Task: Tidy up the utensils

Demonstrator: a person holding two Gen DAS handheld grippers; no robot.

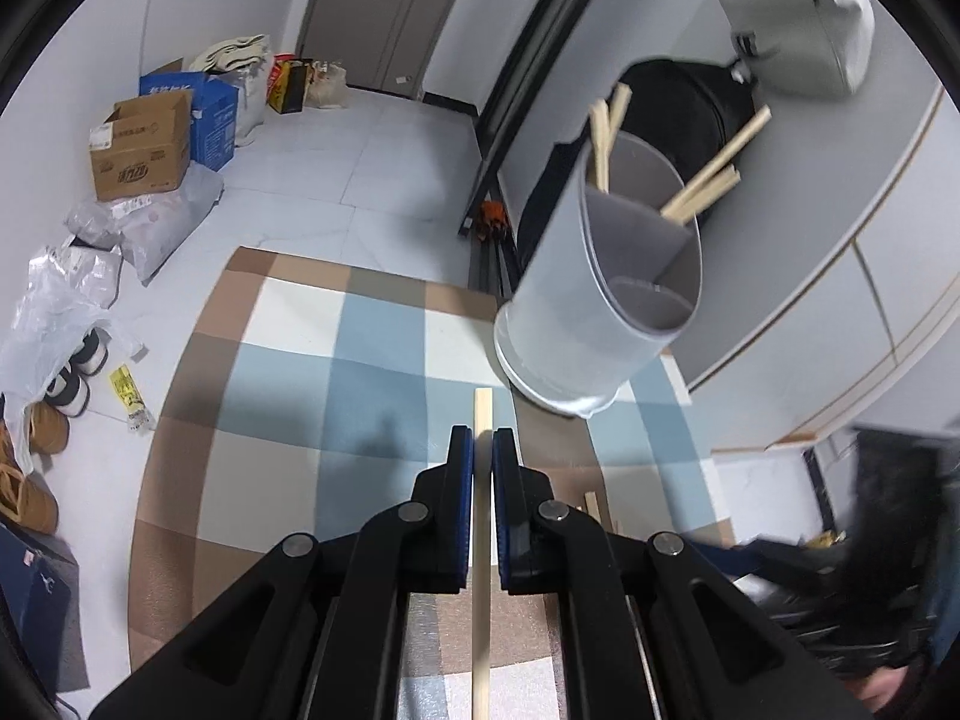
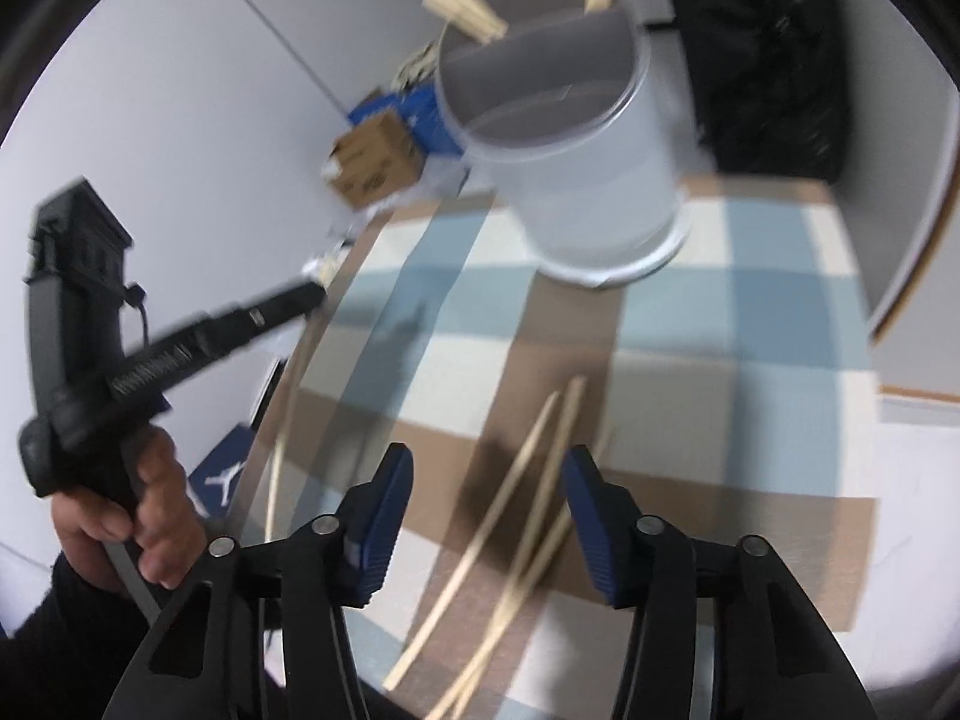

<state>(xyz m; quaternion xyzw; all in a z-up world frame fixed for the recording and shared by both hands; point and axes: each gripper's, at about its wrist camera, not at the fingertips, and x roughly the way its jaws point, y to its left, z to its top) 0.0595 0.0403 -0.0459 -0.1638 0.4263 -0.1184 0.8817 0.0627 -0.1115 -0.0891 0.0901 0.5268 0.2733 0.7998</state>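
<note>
— What have you got in your left claw?

— My left gripper (image 1: 482,441) is clamped on a single wooden chopstick (image 1: 482,540). It runs straight up between the blue pads, its tip poking out just past them, above the checked tablecloth (image 1: 288,372).

— And the holder?

— The grey utensil holder (image 1: 606,294) stands on the cloth ahead and to the right of that claw, well apart from it. Dividers split it into compartments. Two of them already hold chopsticks (image 1: 711,177), leaning out over the rim; the nearest compartment I can see into looks bare.

— Your right side?

— My right gripper (image 2: 489,516) hangs over the cloth with its jaws partway apart, gripping nothing. Below and between them lie several loose chopsticks (image 2: 540,468), slanting across the brown and white squares. The frame is smeared, so I can't say exactly how many there are, perhaps three or four.

— Anything else in that view?

— My left hand (image 2: 135,516) at the left edge, wrapped around the black handle of its gripper, and the holder again at the far side of the cloth.
</note>
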